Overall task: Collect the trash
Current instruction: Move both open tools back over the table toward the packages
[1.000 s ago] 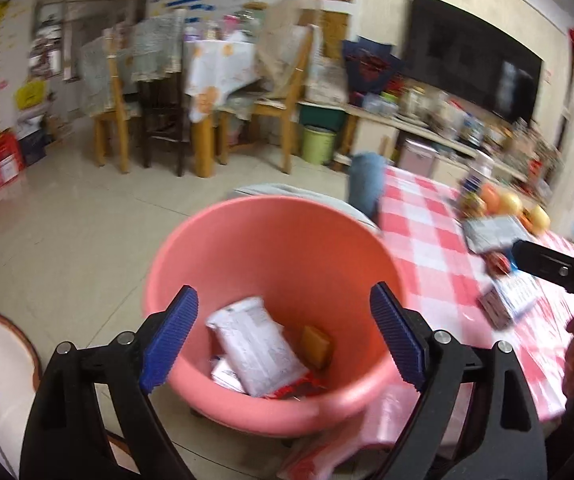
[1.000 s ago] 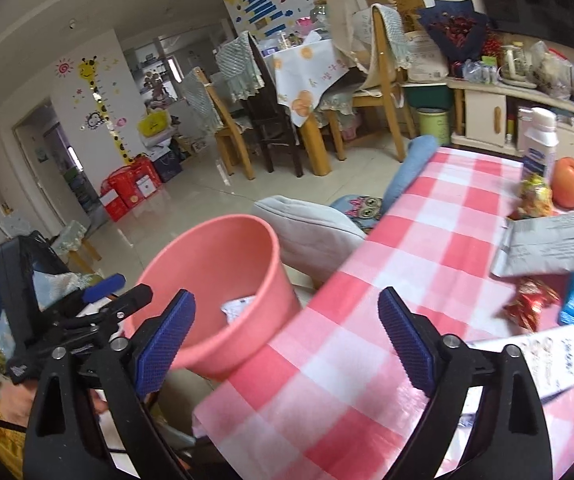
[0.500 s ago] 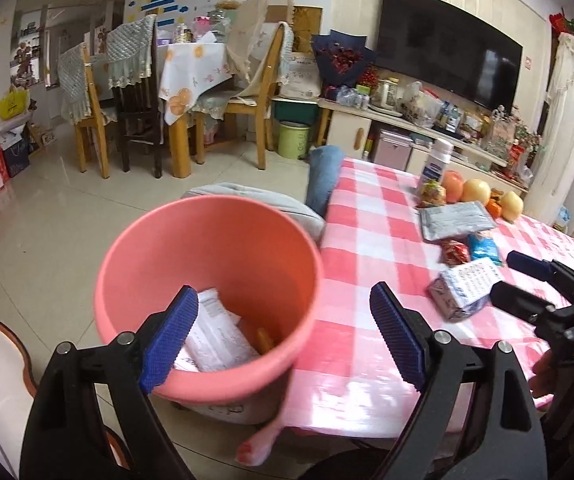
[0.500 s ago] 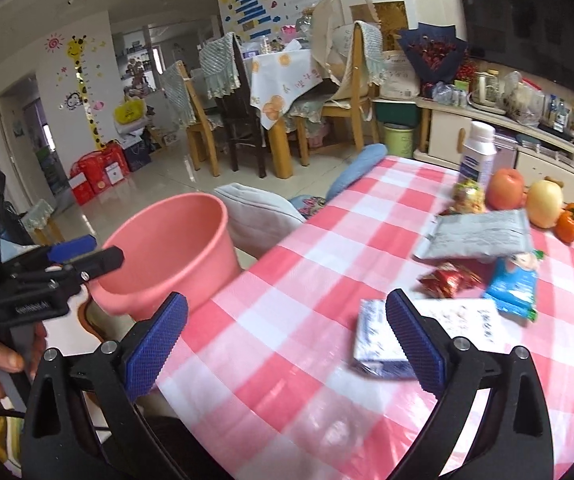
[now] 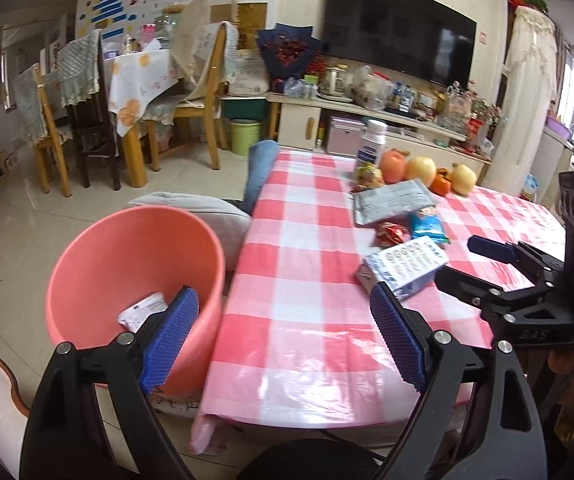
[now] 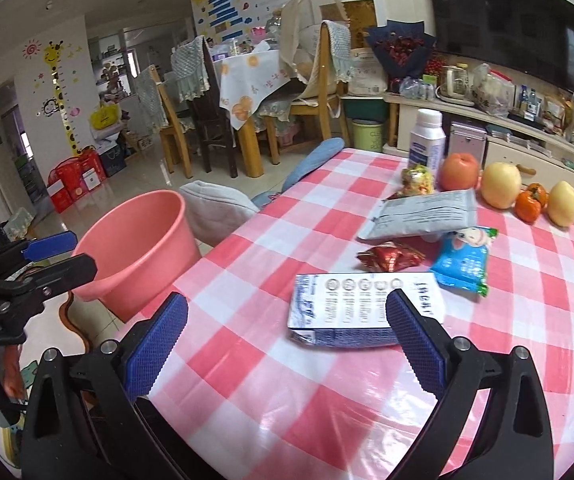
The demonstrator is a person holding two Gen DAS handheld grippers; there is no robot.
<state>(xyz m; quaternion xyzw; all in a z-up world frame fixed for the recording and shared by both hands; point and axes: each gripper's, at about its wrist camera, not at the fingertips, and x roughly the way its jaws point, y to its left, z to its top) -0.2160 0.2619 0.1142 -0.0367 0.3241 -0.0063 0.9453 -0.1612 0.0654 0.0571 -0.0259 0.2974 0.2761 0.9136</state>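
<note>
Holding both tools over the near edge of the tabletop (image 6: 247, 380), I see my right hand-held gripper (image 6: 285, 344) spread wide with nothing between its blue pads; the right pad overlaps the near right corner of a blue-and-white carton (image 6: 363, 304) in the picture, but I cannot tell whether it touches it. The carton lies flat on the red-and-white checked cloth. Just beyond it sit a crumpled red wrapper (image 6: 389, 256) and a blue snack packet (image 6: 465, 260), close beside each other, and behind those a grey flat pouch (image 6: 423, 214) that overlaps the top of the blue packet. Further back stand a white bottle (image 6: 427, 140), a small bright sweet bag (image 6: 417, 178) and a row of fruit (image 6: 501, 184).

My left hand-held gripper (image 5: 283, 340) is also wide, with nothing gripped. Its left pad shows in front of the pink bucket (image 5: 99, 264), its right pad over the cloth, near the carton (image 5: 403, 266). The bucket stands off the tabletop's left edge, lower than the cloth, and white wrappers (image 5: 143, 312) lie inside it. A grey cushion (image 5: 207, 208) lies behind the bucket, against the tabletop's side.

In the left view the right tool (image 5: 523, 276) reaches in from the right, with fingers (image 5: 567, 360) wrapped below it. In the right view the left tool (image 6: 27, 264) sits at the left edge, beside the bucket (image 6: 135, 236).
</note>
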